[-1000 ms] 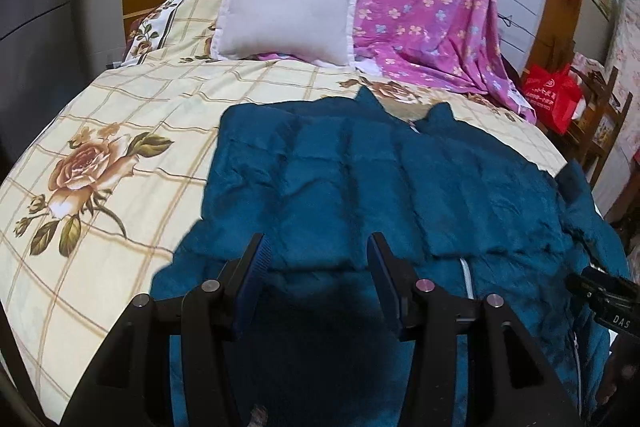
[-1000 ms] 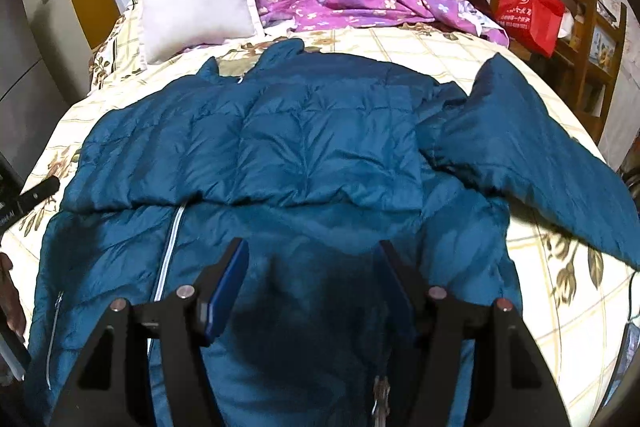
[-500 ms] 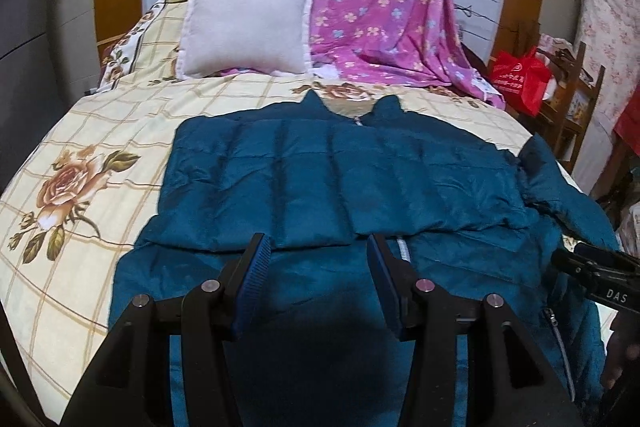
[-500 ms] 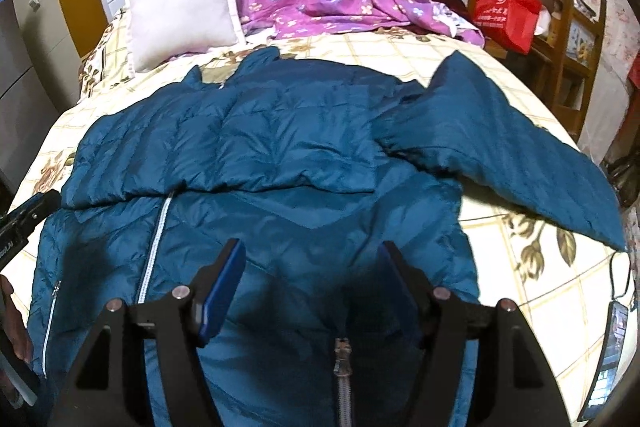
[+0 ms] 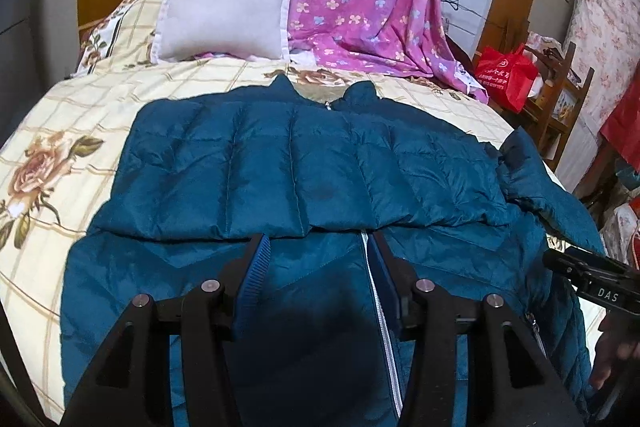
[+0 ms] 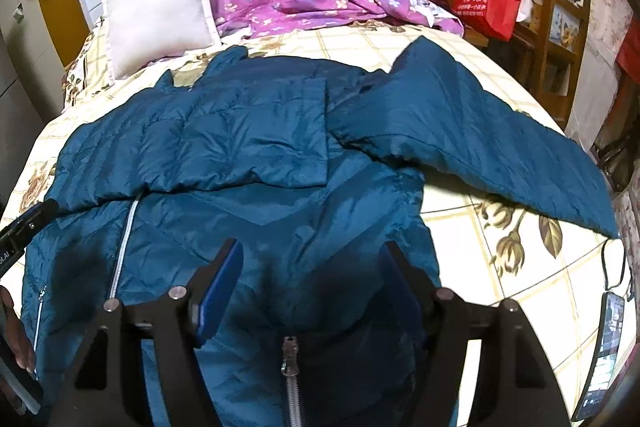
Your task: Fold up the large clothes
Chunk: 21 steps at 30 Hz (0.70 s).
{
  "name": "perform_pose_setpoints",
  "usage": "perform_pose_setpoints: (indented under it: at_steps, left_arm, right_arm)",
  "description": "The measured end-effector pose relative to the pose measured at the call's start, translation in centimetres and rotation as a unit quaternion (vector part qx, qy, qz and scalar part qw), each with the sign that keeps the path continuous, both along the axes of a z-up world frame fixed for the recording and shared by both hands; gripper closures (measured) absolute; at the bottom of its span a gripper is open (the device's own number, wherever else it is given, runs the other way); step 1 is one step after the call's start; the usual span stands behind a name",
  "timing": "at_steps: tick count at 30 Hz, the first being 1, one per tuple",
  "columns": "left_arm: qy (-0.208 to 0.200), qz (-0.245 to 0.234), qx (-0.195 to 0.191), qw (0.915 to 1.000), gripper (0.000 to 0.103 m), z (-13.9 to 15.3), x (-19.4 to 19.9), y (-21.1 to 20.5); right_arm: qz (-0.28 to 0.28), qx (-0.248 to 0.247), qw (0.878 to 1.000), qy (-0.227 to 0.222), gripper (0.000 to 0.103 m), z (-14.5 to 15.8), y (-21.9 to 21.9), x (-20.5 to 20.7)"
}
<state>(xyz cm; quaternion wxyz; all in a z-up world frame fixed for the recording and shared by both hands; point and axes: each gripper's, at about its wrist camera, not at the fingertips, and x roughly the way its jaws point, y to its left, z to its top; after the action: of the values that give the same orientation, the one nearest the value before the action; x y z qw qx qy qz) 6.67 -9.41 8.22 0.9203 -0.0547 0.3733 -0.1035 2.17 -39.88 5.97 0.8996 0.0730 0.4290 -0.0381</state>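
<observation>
- Both jaws stand apart and hold nothing: the left gripper (image 5: 318, 255) and the right gripper (image 6: 310, 263) hover over the jacket (image 5: 304, 163).
- The jacket lies flat on the bed (image 5: 80, 115); one sleeve (image 6: 480, 131) is spread to the right, the other is folded across the chest.
- The next fold probably needs a pinch near the cuff, then a low carry across the chest.
- Count: one jacket, one pillow (image 5: 224, 3), two grippers.

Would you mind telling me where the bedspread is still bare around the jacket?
Bare bedspread lies left of the blue puffer jacket, below the white pillow. Another patch sits between the outstretched sleeve and the phone. The middle is covered.
</observation>
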Motion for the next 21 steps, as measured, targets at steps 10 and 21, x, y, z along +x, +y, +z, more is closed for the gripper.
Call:
perform_pose_setpoints:
  at_steps: [10, 21]
  left_arm:
    - [0.023, 0.003, -0.007, 0.9997, 0.063, -1.6, 0.7, -0.3]
    - [0.030, -0.005, 0.009, 0.9995, 0.063, -2.1, 1.1, -1.6]
  right_arm:
    - [-0.027, 0.000, 1.000, -0.003, 0.029, -0.5, -2.9, 0.0]
    - [-0.081, -0.018, 0.996, -0.018, 0.029, -0.1, -8.9, -0.3]
